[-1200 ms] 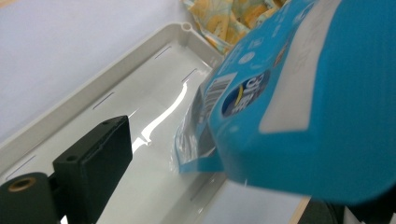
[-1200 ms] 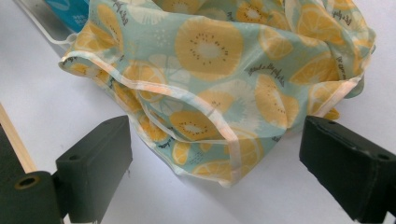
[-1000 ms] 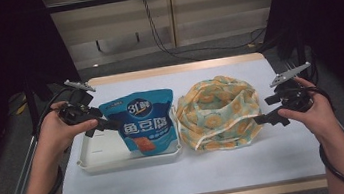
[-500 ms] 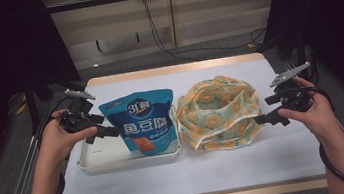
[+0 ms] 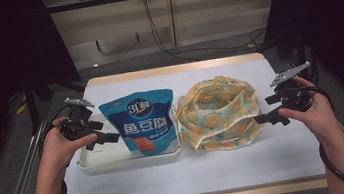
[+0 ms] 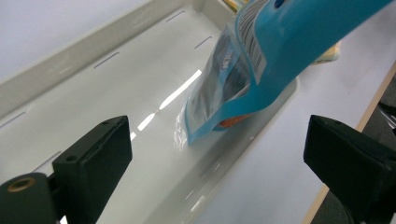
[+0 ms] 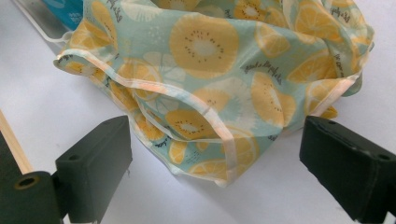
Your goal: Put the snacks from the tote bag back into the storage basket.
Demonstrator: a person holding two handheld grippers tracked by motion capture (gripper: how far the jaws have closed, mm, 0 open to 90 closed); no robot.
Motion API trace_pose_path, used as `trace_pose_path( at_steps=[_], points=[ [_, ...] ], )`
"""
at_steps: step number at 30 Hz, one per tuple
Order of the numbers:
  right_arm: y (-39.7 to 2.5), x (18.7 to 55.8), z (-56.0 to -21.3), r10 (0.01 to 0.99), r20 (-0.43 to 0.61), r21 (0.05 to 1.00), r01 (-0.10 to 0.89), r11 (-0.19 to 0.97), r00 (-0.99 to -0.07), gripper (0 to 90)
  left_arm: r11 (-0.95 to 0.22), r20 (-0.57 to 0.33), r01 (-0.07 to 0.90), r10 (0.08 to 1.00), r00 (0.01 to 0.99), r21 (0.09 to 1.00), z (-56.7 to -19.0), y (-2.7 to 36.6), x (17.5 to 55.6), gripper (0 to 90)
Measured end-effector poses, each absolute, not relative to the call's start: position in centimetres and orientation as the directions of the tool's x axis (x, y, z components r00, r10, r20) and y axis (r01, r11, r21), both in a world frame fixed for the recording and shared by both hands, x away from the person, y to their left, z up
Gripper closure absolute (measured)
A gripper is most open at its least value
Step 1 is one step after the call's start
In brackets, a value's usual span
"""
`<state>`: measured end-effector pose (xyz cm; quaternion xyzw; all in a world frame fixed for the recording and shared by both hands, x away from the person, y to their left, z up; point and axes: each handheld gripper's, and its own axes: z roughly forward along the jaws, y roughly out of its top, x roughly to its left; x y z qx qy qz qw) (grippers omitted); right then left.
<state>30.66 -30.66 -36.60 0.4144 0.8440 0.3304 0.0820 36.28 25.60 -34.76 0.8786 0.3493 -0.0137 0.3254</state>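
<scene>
On the white table [image 5: 220, 171], the blue pouch [image 5: 144, 126] lies in the tray [image 5: 133, 161] left of the bag [image 5: 220, 113], and both the left gripper [image 5: 110, 138] and right gripper [image 5: 262, 119] gape empty; better to pinch the pouch's edge squarely.

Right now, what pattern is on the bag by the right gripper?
Bag: pale green with yellow citrus slices, light trim. Clearest in the right gripper view.

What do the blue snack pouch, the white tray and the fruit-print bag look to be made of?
Snack pouch: thin glossy plastic film, judging by its sheen and sealed edge. Tray: rigid, smooth white plastic, probably, with bright glare streaks. Bag: soft, crumpled fabric or coated cloth with pale trim; which one is unclear.
</scene>
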Motion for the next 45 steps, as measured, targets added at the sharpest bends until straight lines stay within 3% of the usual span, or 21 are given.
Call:
trace_pose_path(
  at_steps=[31, 45],
  points=[
    [-30.3, 30.9, -37.1, 0.743, 0.143, 0.620, 0.644, 0.447, -0.654, 8.7, -0.467, -0.322, 0.665, 0.619, 0.717, 0.583, -40.1, 26.4, 35.3, 7.8],
    [-30.4, 31.1, -37.4, 0.742, 0.152, 0.616, 0.649, 0.446, -0.653, 8.6, -0.475, -0.300, 0.663, 0.633, 0.714, 0.579, -41.4, 26.6, 34.6, 8.2]
  ],
)
